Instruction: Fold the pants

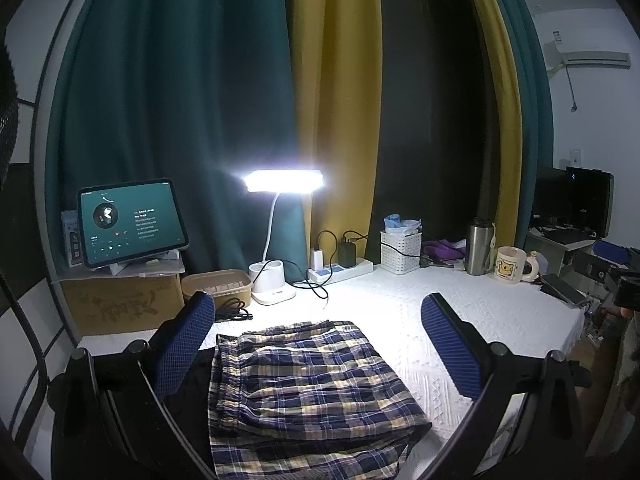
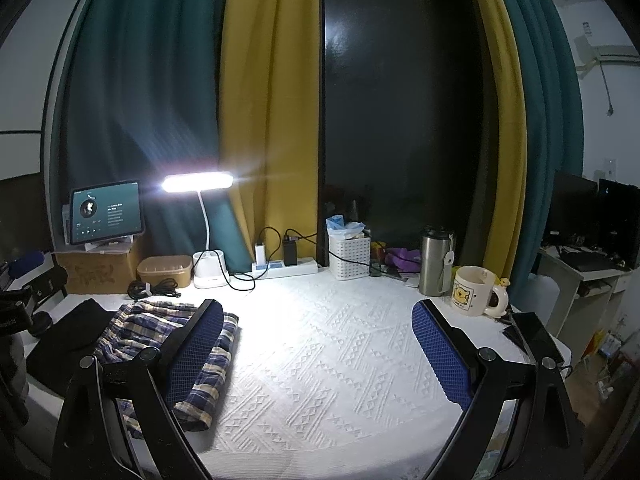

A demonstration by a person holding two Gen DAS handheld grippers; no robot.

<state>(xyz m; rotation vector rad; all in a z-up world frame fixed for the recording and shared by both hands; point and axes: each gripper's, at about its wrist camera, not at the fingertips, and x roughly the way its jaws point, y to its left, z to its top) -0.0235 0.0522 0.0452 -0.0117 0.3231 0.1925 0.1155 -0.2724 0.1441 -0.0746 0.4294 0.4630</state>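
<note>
One pair of plaid pants [image 1: 304,388] lies folded on the white cloth-covered table [image 1: 472,320], filling the lower centre of the left wrist view; the bottom edge of the frame cuts off its near end. In the right wrist view it sits lower left, half hidden behind that gripper's left finger. A dark cloth [image 2: 68,340] lies against its left side, its shape hard to make out. The left gripper [image 1: 316,344] hangs over the pants, jaws spread wide, holding nothing. The right gripper [image 2: 320,348] is likewise spread wide over bare table. At the back stand one lit lamp [image 1: 285,181], one tablet [image 1: 132,222], one mug [image 2: 474,290], one steel flask [image 2: 436,260] and one white basket [image 2: 349,256].
</note>
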